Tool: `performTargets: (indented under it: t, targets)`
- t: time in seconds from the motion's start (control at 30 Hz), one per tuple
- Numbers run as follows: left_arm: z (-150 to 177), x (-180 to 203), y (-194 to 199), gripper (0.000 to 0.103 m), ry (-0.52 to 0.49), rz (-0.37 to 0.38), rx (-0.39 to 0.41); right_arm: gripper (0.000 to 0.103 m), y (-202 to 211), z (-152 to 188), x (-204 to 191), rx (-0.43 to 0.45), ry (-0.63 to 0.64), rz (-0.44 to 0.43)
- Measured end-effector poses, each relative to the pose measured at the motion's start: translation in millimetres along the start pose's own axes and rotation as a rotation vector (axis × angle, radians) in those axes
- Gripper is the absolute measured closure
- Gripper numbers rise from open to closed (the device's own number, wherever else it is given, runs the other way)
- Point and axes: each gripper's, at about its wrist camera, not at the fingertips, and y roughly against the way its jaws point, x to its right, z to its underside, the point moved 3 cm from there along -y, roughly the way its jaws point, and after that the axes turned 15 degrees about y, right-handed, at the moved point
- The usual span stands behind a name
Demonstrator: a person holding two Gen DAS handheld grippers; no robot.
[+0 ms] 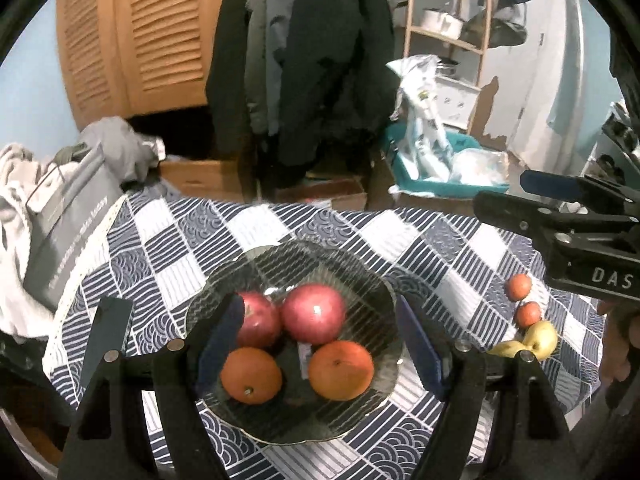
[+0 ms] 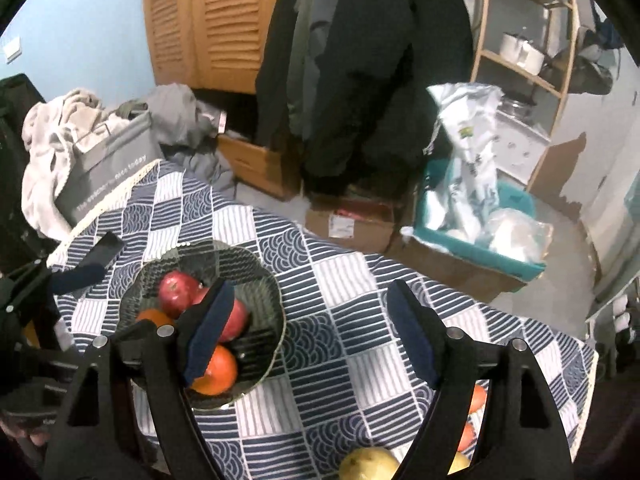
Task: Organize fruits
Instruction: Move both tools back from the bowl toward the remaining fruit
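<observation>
Bowl: ribbed glass bowl on the table, toward its left half in the right wrist view.
Bowl contents: two red apples at the back, two oranges in front, packed close together.
Loose fruit: two small orange-red fruits in a line on the cloth, well right of the bowl; two yellow-green pears just below them, touching each other.
Left gripper: jaws spread wide, nothing between the pads, raised above the bowl so its fingers frame the fruit.
Right gripper: jaws wide apart, empty, raised above bare cloth between the bowl and the loose fruit; one pear shows at the lower edge between its fingers.
Table cover: tablecloth in navy and white patchwork of stripes and wave scales.
Beyond table: grey bag with printed lettering at the left corner, dark coats hanging behind, teal basket on the floor, louvred wooden doors.
</observation>
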Motion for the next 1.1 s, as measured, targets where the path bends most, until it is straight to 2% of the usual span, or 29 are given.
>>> performTargets:
  t: [0.13, 0.4, 0.97, 1.1]
  targets:
    - [0, 14, 9, 0.024, -0.018, 0.044, 0.013, 0.021, 21, 6, 11, 0.019, -0.012, 0.028]
    - [0, 42, 18, 0.024, -0.039, 0.065, 0.000, 0.021, 53, 26, 40, 0.043, -0.061, 0.071]
    - [30, 117, 7, 0.024, -0.166, 0.120, -0.086, 0.021, 98, 88, 91, 0.020, -0.156, 0.172]
    - [37, 128, 1, 0.024, -0.155, 0.141, -0.127, 0.021, 103, 107, 100, 0.005, -0.181, 0.187]
